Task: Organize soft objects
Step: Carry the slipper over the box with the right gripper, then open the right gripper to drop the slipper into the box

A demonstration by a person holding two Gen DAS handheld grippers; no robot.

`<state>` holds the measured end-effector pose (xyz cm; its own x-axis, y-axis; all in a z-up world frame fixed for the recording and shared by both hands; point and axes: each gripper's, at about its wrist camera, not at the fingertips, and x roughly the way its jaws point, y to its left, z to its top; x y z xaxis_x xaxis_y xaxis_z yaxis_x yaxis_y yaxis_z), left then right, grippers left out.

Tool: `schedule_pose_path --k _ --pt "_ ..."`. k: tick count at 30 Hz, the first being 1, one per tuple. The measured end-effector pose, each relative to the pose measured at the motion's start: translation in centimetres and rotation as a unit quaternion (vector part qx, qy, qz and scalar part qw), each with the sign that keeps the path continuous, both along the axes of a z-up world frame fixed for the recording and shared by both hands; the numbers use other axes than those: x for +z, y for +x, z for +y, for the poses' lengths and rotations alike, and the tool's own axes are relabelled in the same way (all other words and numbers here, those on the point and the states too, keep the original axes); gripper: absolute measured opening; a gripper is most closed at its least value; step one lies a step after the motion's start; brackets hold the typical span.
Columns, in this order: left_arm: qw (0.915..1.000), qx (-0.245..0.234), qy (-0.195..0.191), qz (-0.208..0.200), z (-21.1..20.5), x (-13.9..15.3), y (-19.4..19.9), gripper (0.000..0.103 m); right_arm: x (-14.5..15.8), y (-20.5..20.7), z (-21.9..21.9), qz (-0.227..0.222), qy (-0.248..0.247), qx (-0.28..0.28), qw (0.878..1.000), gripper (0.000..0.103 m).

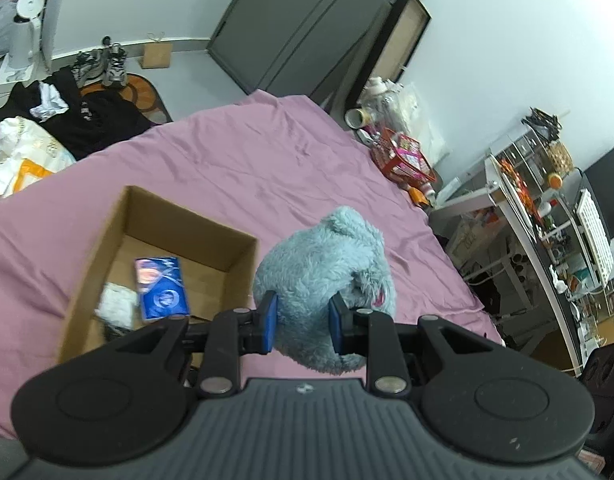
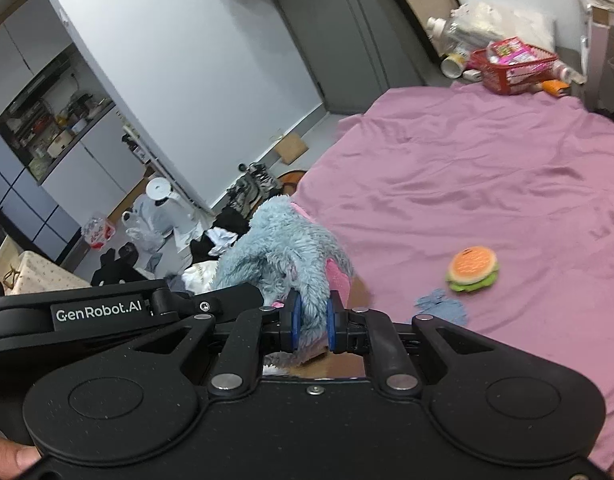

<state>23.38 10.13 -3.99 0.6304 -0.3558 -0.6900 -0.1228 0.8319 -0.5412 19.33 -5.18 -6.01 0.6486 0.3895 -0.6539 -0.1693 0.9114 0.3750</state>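
Observation:
A fluffy grey-blue plush toy (image 1: pixel 327 264) with pink patches is held in the air above the pink bedsheet (image 1: pixel 243 168). My left gripper (image 1: pixel 303 322) is shut on its body, blue pads pressed into the fur. My right gripper (image 2: pixel 311 322) is shut on a long furry limb of the same plush toy (image 2: pixel 279 244). Left of the toy stands an open cardboard box (image 1: pixel 107 240) holding a blue packet (image 1: pixel 159 282) and a white soft bundle (image 1: pixel 115 305). A burger-shaped plush (image 2: pixel 472 269) and a small blue-grey cloth (image 2: pixel 443 305) lie on the bedsheet (image 2: pixel 487 168) to the right.
A red basket (image 2: pixel 511 65) of packets sits past the bed's far corner. Dark clothes and bags (image 1: pixel 67 112) are piled on the floor beyond the bed. A cluttered shelf unit (image 1: pixel 547 208) stands at the right. A hand (image 2: pixel 11 458) grips the left gripper's handle at bottom left of the right wrist view.

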Motion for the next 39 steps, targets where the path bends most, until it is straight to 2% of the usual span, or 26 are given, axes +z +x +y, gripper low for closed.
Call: schedule_pose_path --k 11,18,21,22,24,25,28,31,33,37,39 --pt "0.9991 0.024 -0.007 0.034 4.3 -2.8 -0.1 0.025 -2.5 0.4 3.6 0.036 0.006 0.013 0.999 0.013" --pt "0.9975 0.032 -0.014 0.062 5.3 -5.3 0.5 0.025 -4.3 0.8 5.0 0.061 -0.016 0.021 0.998 0.015" --pt "0.9977 0.027 0.005 0.062 5.0 -5.8 0.7 0.026 -4.9 1.0 5.1 0.072 -0.023 0.026 0.997 0.019" --pt "0.9977 0.025 0.012 0.062 4.8 -5.9 0.8 0.026 -5.0 1.1 5.1 0.074 -0.025 0.029 0.997 0.021" --pt "0.9974 0.025 0.03 0.061 4.5 -5.7 1.0 0.027 -4.9 0.9 5.0 0.074 -0.032 0.033 0.996 0.039" --pt "0.9972 0.027 0.037 0.059 4.5 -5.6 1.0 0.029 -4.8 0.9 4.7 0.072 -0.035 0.031 0.996 0.043" --pt "0.9963 0.031 0.051 0.062 4.6 -5.2 1.3 0.03 -4.4 0.7 3.8 0.07 -0.035 0.026 0.997 0.045" --pt "0.9953 0.036 0.062 0.065 4.7 -4.8 1.4 0.036 -4.1 0.5 2.8 0.071 -0.031 0.024 0.997 0.051" --pt "0.9947 0.035 0.07 0.066 4.6 -4.5 1.4 0.045 -3.8 0.2 2.2 0.066 -0.035 0.022 0.997 0.056" --pt "0.9931 0.037 0.088 0.068 4.0 -3.9 1.4 0.054 -3.3 0.0 1.1 0.059 -0.038 0.024 0.997 0.064" --pt "0.9916 0.039 0.099 0.073 3.6 -3.6 1.4 0.068 -2.9 -0.1 0.3 0.053 -0.04 0.021 0.998 0.074"
